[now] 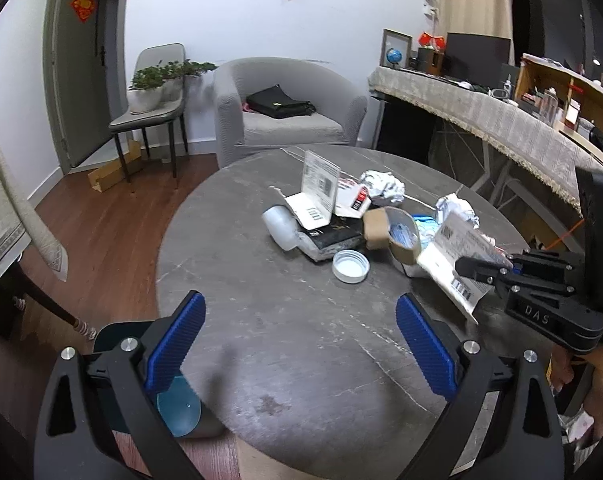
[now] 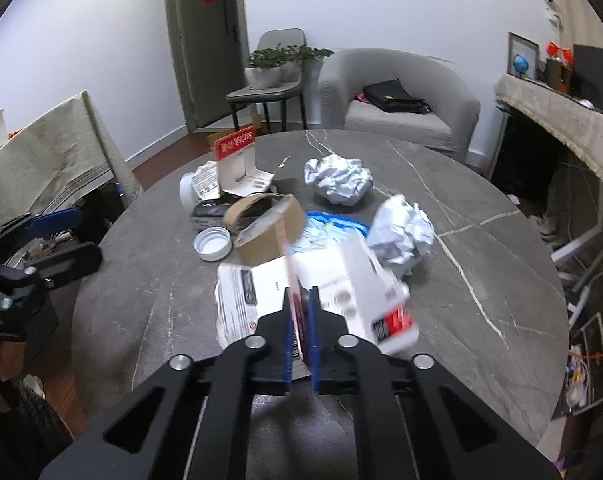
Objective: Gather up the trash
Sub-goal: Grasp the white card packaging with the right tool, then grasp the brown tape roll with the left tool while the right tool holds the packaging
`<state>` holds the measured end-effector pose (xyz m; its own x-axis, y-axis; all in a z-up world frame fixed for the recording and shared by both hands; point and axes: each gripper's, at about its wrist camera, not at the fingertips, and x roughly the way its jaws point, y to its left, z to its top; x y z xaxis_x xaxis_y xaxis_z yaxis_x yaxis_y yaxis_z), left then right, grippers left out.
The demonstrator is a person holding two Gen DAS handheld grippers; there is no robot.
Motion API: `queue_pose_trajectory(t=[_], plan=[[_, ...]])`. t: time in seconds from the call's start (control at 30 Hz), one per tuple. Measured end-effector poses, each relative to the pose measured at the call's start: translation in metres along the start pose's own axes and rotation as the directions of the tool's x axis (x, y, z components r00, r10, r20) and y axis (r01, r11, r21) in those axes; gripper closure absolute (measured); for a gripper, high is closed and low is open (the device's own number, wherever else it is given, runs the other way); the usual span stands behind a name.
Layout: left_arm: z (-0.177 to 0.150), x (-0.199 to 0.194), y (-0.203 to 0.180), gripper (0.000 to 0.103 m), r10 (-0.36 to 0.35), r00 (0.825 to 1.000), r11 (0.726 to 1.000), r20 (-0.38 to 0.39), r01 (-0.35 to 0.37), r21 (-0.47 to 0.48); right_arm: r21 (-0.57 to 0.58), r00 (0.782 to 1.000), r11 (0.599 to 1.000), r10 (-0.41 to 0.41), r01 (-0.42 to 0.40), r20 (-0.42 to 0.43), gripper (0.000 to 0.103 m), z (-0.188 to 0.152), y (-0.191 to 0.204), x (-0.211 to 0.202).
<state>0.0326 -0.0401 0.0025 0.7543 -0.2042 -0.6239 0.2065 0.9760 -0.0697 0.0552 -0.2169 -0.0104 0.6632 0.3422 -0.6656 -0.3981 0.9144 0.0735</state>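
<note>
A pile of trash lies on the round grey table (image 1: 261, 320): a white jar (image 1: 279, 226), its white lid (image 1: 350, 266), a roll of brown tape (image 1: 389, 232), two crumpled paper balls (image 1: 383, 186) (image 1: 457, 208), and a folded red-and-white card (image 1: 325, 196). My right gripper (image 2: 300, 308) is shut on a white flattened carton (image 2: 341, 292) and holds it above the table; it also shows in the left wrist view (image 1: 485, 266) at the right. My left gripper (image 1: 299, 344) is open and empty over the near part of the table.
A grey armchair (image 1: 285, 108) with a black bag stands beyond the table. A chair with a potted plant (image 1: 153, 92) is at the back left. A cloth-covered counter (image 1: 501, 116) runs along the right. A dark bin (image 1: 177, 404) sits below the table's near left edge.
</note>
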Motion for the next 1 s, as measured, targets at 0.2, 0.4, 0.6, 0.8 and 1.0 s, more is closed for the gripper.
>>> queue_pose_trajectory(t=[0.2,0.4,0.6,0.8,1.0], plan=[[0.005,0.008,-0.008,0.011,-0.047,0.999,0.999,0.004,0.047,0.010,-0.001,1.000,1.000,0.014,-0.014,0.028,0.101,0.007,-0.005,-0.010],[0.014,0.018,-0.027,0.023,-0.133,0.991,0.990,0.007,0.132,0.044,0.044,0.996,0.999,-0.006,0.002,0.086,0.101,0.015,-0.022,-0.028],[0.019,0.042,-0.056,0.049,-0.194,0.980,0.974,-0.036,0.197,0.109,0.085,0.994,0.996,-0.023,0.014,0.110,0.101,0.017,-0.041,-0.034],[0.030,0.064,-0.068,0.062,-0.235,0.970,0.963,-0.061,0.241,0.124,0.104,0.993,0.994,-0.029,0.016,0.117,0.101,0.021,-0.054,-0.034],[0.036,0.085,-0.074,0.068,-0.261,0.959,0.955,-0.108,0.272,0.114,0.103,0.992,0.995,-0.028,0.016,0.122,0.101,0.025,-0.060,-0.033]])
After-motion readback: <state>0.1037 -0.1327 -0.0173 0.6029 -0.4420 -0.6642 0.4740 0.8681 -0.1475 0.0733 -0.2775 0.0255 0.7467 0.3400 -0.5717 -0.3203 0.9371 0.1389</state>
